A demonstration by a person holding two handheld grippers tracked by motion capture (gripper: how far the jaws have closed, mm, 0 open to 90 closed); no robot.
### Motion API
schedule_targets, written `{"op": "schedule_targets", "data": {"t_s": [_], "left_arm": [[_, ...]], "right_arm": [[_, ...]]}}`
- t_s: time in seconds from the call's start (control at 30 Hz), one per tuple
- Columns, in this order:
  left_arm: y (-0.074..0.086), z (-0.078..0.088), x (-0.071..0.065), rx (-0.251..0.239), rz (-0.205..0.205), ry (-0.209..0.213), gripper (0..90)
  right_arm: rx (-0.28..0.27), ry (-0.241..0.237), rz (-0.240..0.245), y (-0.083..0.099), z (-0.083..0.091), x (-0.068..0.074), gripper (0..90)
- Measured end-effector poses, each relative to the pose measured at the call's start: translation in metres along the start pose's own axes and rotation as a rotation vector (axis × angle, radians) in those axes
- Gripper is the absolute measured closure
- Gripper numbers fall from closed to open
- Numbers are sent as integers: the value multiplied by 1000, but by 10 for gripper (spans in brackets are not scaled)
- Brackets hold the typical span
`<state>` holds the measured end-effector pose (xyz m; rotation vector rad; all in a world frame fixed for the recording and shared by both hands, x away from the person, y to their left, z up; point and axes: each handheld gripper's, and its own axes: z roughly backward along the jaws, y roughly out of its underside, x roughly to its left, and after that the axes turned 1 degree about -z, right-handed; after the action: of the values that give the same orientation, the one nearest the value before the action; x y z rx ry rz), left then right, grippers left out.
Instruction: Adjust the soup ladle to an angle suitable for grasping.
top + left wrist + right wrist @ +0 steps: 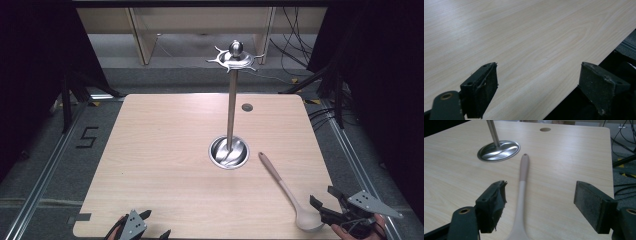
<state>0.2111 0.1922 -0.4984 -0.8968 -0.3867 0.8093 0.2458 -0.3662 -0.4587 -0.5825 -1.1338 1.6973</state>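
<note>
Right gripper (540, 207): hovering at the near right table edge, jaws standing wide apart, the spoon's handle lying between them ungripped.
Left gripper (537, 90): idling over the near left edge, jaws gaping on nothing.
Spoon (287, 192): lying flat on the table (165, 150), bowl nearest, handle pointing toward the stand.
Stand (231, 107): waiting upright farther back, hooks bare.
Progress: hardly begun, by my judgement; gripping, lifting and hanging are all remaining.

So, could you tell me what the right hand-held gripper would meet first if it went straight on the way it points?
Probably the spoon: the right hand-held gripper is open, and the handle runs ahead between its jaws. Beyond it stands the steel stand. Height above the table is hard to judge.
</note>
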Motion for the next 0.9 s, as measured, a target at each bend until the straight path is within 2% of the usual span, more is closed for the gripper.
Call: {"op": "schedule_targets", "data": {"t_s": [0.07,0.1,0.13,0.17,0.2,0.27,0.3,0.33,0.37,0.47,0.5,0.53,0.63,0.67,0.7,0.73,0.77,0.8,0.83,0.87,0.9], "left_arm": [[0,0,1,5,-6,-4,150],[0,-1,0,-5,0,-1,150],[0,-1,0,-6,2,-3,150],[0,-1,0,-6,2,-3,150],[0,-1,0,-7,6,-4,150],[1,-2,0,-12,19,0,150],[0,-1,2,6,-14,-2,150],[1,-2,1,3,18,2,150],[1,-4,0,-13,28,1,150],[1,-4,-1,-10,29,1,150],[0,-4,-1,-12,29,2,150],[0,-4,-1,-9,28,1,150],[0,-4,-1,1,25,1,150],[0,-4,-1,-9,20,2,150],[0,-3,0,5,5,-4,150],[0,-2,0,12,-3,-6,150],[0,-2,0,12,-3,-6,150],[1,-4,-1,-11,31,0,150],[1,-4,-1,-11,31,0,150],[0,-4,-1,-12,25,0,150],[1,-4,1,-5,12,-4,150]], "right_arm": [[3,-2,-8,0,0,1,268],[-1,-19,16,-1,-1,0,274],[13,-21,-22,-1,0,3,274],[13,-21,-22,-1,0,3,274],[-8,-21,37,-2,-2,-1,274],[-6,-27,51,-6,-2,0,283],[-9,-31,53,-7,-3,0,284],[-6,-32,52,-10,-4,0,288],[-10,-40,48,-13,-5,1,291],[-7,-52,64,-20,-9,3,291],[-8,-41,94,-24,-11,2,290],[17,-36,97,-31,-15,7,291],[39,-41,118,-34,-20,10,291],[69,-40,129,-37,-24,13,293],[75,-38,137,-38,-25,14,293],[108,-43,96,-39,-27,18,293],[108,-43,96,-39,-27,18,293],[148,-80,148,-45,-34,17,293],[148,-80,148,-45,-34,17,293],[183,-68,146,-50,-37,22,293],[182,-57,163,-52,-39,22,294]]}}
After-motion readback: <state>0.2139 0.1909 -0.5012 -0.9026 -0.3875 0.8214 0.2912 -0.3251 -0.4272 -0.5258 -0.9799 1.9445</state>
